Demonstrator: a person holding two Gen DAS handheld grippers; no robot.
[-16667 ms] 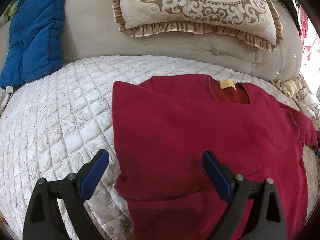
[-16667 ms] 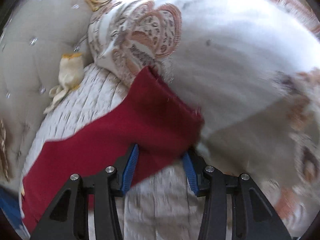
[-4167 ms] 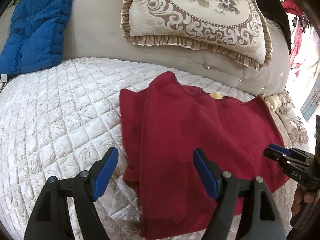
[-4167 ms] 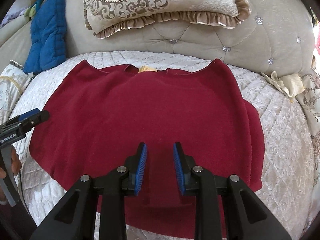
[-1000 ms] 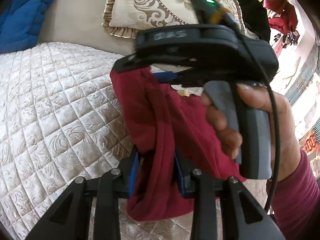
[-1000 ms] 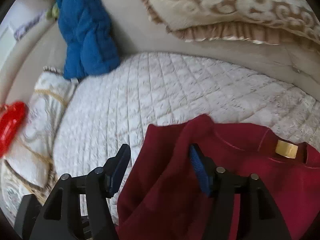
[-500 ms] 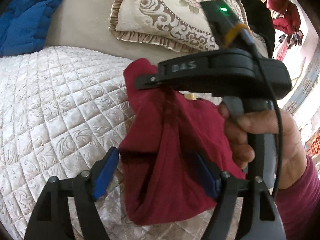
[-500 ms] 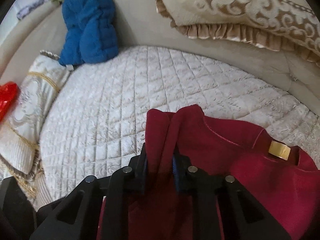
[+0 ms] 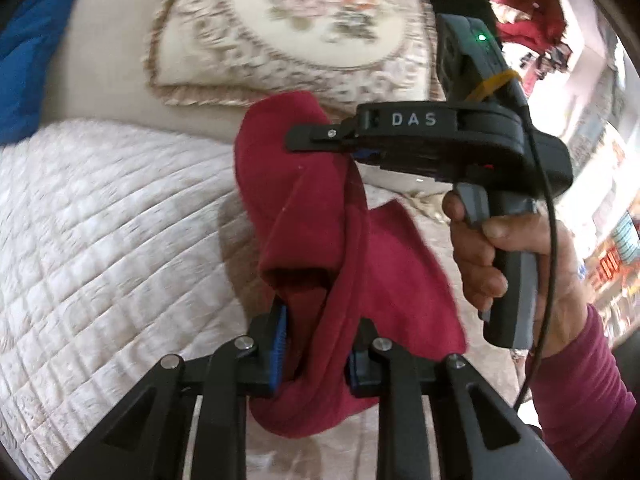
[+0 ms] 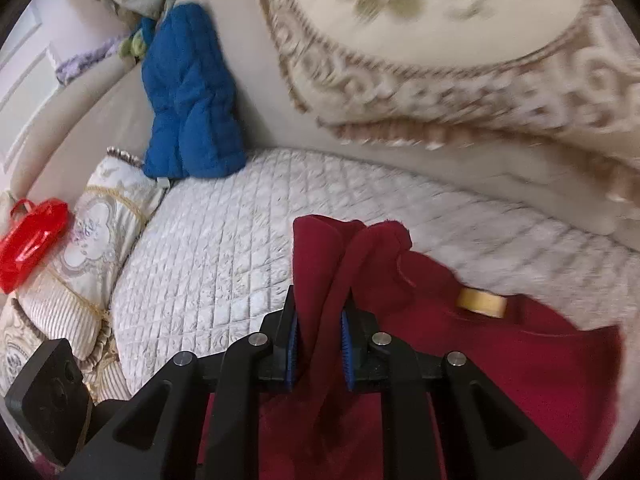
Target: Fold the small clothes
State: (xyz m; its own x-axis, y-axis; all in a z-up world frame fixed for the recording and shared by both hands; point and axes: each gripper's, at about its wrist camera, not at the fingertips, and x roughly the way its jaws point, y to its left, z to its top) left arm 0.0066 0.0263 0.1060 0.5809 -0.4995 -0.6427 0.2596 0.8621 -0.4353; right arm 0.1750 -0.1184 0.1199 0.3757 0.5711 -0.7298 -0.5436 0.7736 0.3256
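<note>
A dark red shirt [image 9: 316, 216] hangs bunched above the white quilted cover [image 9: 100, 220]. My left gripper [image 9: 314, 344] is shut on its lower folded edge. My right gripper [image 9: 344, 148], seen from the side in the left wrist view, is shut on the shirt's upper corner. In the right wrist view the right gripper [image 10: 318, 342] pinches a fold of the red shirt [image 10: 500, 360], whose yellow neck label [image 10: 482, 302] shows to the right. The rest of the shirt trails down to the cover.
A beige embroidered cushion [image 9: 296, 28] leans on the padded backrest. A blue quilted cloth [image 10: 188, 96] lies at the back left. A striped cream pillow [image 10: 76, 276] and a red bag [image 10: 30, 236] sit at the left edge.
My left gripper has closed on the shirt's lower edge. Both grippers have lifted the shirt's left side up off the cover.
</note>
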